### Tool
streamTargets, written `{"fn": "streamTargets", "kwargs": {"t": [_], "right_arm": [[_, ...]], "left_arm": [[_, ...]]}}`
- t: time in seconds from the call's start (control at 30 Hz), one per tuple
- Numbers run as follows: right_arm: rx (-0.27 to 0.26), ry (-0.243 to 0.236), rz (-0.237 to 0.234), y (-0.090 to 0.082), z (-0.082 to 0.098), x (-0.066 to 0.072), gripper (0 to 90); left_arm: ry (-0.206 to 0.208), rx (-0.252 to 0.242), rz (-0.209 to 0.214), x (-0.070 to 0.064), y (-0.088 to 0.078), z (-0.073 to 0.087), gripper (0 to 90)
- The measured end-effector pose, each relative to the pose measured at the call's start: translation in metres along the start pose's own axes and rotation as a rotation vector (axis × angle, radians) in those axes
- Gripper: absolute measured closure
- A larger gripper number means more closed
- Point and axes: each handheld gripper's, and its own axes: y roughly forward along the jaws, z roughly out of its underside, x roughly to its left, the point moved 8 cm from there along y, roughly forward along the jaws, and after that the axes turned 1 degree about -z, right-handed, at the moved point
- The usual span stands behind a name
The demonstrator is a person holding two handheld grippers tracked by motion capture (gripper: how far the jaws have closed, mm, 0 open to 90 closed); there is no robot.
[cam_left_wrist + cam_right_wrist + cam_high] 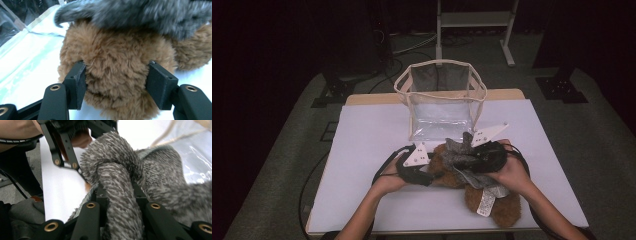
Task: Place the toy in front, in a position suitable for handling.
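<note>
1. Brown plush toy (pixel 492 197) lies on the white table (pixel 362 150) at its near right, w/ a grey fuzzy garment (pixel 464 157) draped over its top half.
2. Fur is long, shaggy, tan-brown; in the left gripper view a rounded lump of the toy (pixel 117 75) bulges between the jaws (can't tell which body part).
3. Garment is a grey-and-white flecked knit, soft pile; in the left gripper view it hangs over the brown lump's top edge (pixel 140 15).
4. White tag (pixel 485 202) w/ dark print hangs near the toy's lower part, over the brown fur.
5. Left gripper (pixel 424 175) sits at the toy's left side; jaws clamped on the brown lump, both pads pressed into the fur, fur bulging out round them. No earlier look here, so just the grip as it stands.
6. Right gripper (pixel 472 157) is on top of the toy, at the garment; in the right gripper view its jaws are pinched on a rolled fold of grey knit (pixel 120 202), fabric squeezed narrow between them.
7. Clear bag (pixel 442 100) w/ beige trim and handles stands upright, mouth open, just behind the toy, mid-table.
8. Both hands hold the grippers from the near edge; left hand (pixel 387 182), right hand (pixel 512 175).
9. Toy's lower end reaches close to the table's near edge.
</note>
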Motion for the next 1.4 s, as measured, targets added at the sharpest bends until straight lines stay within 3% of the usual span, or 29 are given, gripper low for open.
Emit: {"fn": "streamTargets", "kwargs": {"t": [0.13, 0.3, 0.37, 0.4, 0.47, 0.5, 0.63, 0.67, 0.73, 0.77, 0.83, 0.87, 1.0, 1.07, 1.23, 1.27, 1.33, 1.4], "right_arm": [[0.001, -0.029, -0.033, 0.018, -0.015, 0.006, 73.5], [0.006, -0.025, -0.041, 0.021, -0.023, 0.002, 73.6], [-0.004, -0.003, -0.027, 0.016, -0.025, -0.009, 73.6], [0.011, 0.031, 0.0, 0.009, -0.022, -0.024, 73.4], [0.016, 0.044, 0.008, 0.007, -0.02, -0.029, 73.4], [0.031, 0.073, 0.01, 0.003, -0.015, -0.037, 73.4], [0.039, 0.084, -0.005, 0.001, -0.009, -0.032, 73.6], [0.04, 0.086, -0.052, 0.003, -0.007, -0.023, 73.6], [0.044, 0.081, -0.064, 0.004, -0.007, -0.02, 73.6], [0.048, 0.065, -0.079, 0.005, -0.007, -0.012, 73.5], [0.047, 0.058, -0.073, 0.004, -0.007, -0.011, 73.5], [0.046, 0.056, -0.069, 0.002, -0.008, -0.01, 73.6], [0.043, 0.072, -0.05, -0.011, -0.004, -0.019, 73.5], [0.039, 0.094, -0.02, -0.024, 0.002, -0.028, 73.5], [0.051, 0.11, 0.033, -0.04, 0.009, -0.04, 73.5], [0.083, 0.123, 0.033, -0.041, 0.015, -0.042, 73.5], [0.095, 0.121, 0.03, -0.039, 0.018, -0.042, 73.6], [0.108, 0.11, -0.008, -0.03, 0.023, -0.034, 74.1]], "left_arm": [[0.021, 0.009, 0.02, -0.005, 0.0, 0.001, 38.3], [0.043, 0.02, 0.048, -0.012, -0.003, 0.004, 37.9], [0.058, 0.022, 0.067, -0.016, -0.004, 0.004, 37.9], [0.066, 0.025, 0.075, -0.017, -0.005, 0.004, 37.5], [0.072, 0.028, 0.077, -0.018, -0.006, 0.004, 37.0], [0.072, 0.028, 0.075, -0.017, -0.007, 0.004, 35.9], [0.04, -0.011, 0.061, -0.011, -0.014, -0.003, 30.5], [0.018, -0.04, 0.052, -0.008, -0.015, -0.009, 27.3], [0.018, -0.052, 0.06, -0.009, -0.016, -0.013, 26.9], [0.029, -0.04, 0.074, -0.012, -0.013, -0.013, 27.1], [0.032, -0.024, 0.086, -0.015, -0.01, -0.01, 28.5], [0.06, 0.002, 0.089, -0.019, -0.007, -0.005, 28.5], [0.074, 0.016, 0.102, -0.023, -0.006, -0.002, 28.8], [0.081, 0.026, 0.117, -0.024, -0.008, -0.001, 29.9], [0.085, 0.034, 0.142, -0.025, -0.01, 0.0, 29.9], [0.085, 0.035, 0.142, -0.025, -0.011, 0.0, 29.8], [0.087, 0.038, 0.137, -0.023, -0.012, -0.002, 29.6], [0.074, 0.029, 0.133, -0.02, -0.014, -0.005, 26.2]]}}
